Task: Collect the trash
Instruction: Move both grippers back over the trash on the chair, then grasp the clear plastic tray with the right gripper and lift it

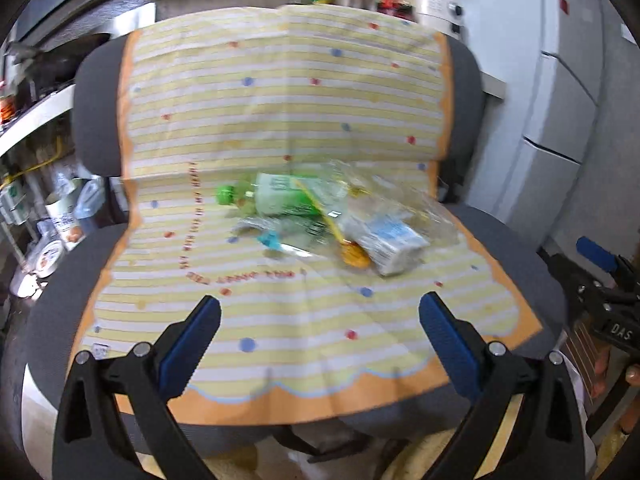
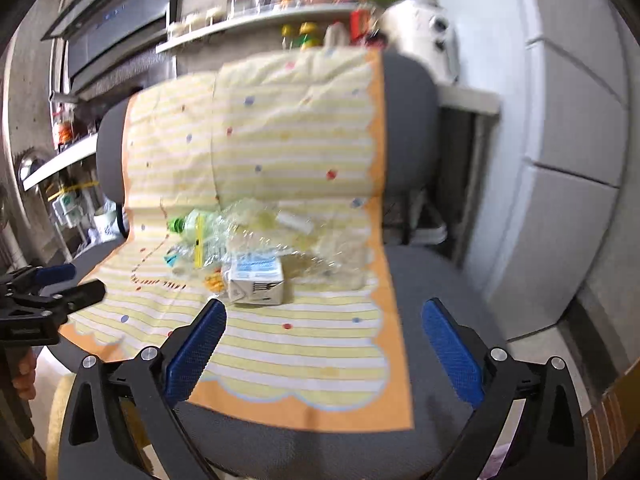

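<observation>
A grey chair (image 1: 512,248) draped in a striped cloth (image 1: 280,120) that gathers the trash pile (image 1: 320,220) lies ahead of both the left gripper (image 1: 320,332) and right gripper (image 2: 324,336), jaws released and empty, the small carton (image 2: 258,280) nearest.

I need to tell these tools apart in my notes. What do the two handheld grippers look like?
Both look alike: the left gripper and the right gripper each have black angular plastic linkage arms joined by round silver rivets, ending in two fingers with blue textured pads. In the left wrist view, the right gripper's body carries white lettering "DAS". No cables or sleeves can be made out.
</observation>
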The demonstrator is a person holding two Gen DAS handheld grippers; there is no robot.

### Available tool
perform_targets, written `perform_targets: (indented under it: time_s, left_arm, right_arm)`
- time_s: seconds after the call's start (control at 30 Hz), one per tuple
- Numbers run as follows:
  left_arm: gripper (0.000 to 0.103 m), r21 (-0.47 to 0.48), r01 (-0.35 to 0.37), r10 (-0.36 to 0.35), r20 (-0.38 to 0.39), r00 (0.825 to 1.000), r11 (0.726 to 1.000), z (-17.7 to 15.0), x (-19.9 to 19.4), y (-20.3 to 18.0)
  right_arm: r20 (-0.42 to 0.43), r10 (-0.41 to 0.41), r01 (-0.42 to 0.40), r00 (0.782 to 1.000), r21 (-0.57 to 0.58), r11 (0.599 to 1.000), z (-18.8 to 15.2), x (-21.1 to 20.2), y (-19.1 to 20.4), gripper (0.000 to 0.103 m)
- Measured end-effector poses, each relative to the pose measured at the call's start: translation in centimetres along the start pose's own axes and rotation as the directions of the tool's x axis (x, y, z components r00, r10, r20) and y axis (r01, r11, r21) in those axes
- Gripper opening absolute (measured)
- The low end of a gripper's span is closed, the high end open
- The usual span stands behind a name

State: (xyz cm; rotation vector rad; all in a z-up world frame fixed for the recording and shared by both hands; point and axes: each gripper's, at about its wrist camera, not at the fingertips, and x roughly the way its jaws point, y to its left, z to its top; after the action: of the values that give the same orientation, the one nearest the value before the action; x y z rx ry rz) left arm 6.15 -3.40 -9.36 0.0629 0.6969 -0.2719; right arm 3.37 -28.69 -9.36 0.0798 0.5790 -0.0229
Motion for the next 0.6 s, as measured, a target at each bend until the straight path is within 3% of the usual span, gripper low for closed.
perform_targets:
  time_s: [0.13,0.23,0.6]
  left_arm:
    - [0.097,-0.027,-0.062,0.06,-0.045,0.997,0.998,0.8,1.7,1.5]
    - [0.097,-0.019,-0.096,0.095,-0.043,0.995,0.995,1.4,3.0,2.0]
    - [0.096,-0.057,-0.069,0.066,-0.043,0.997,0.996,4.2,8.3,3.2]
  right_arm:
    - [-0.081,-0.008,0.008,0.997,-0.004,1.0,0.8,4.1,0.5,0.095]
    - [-0.104,-0.05,0.039,0.993,-0.101,0.994,1.4,7.6,1.5,0.092]
    - [-0.2,-0.162,0.087,0.966,-0.34,0.936,1.4,16.3,1.4,0.091]
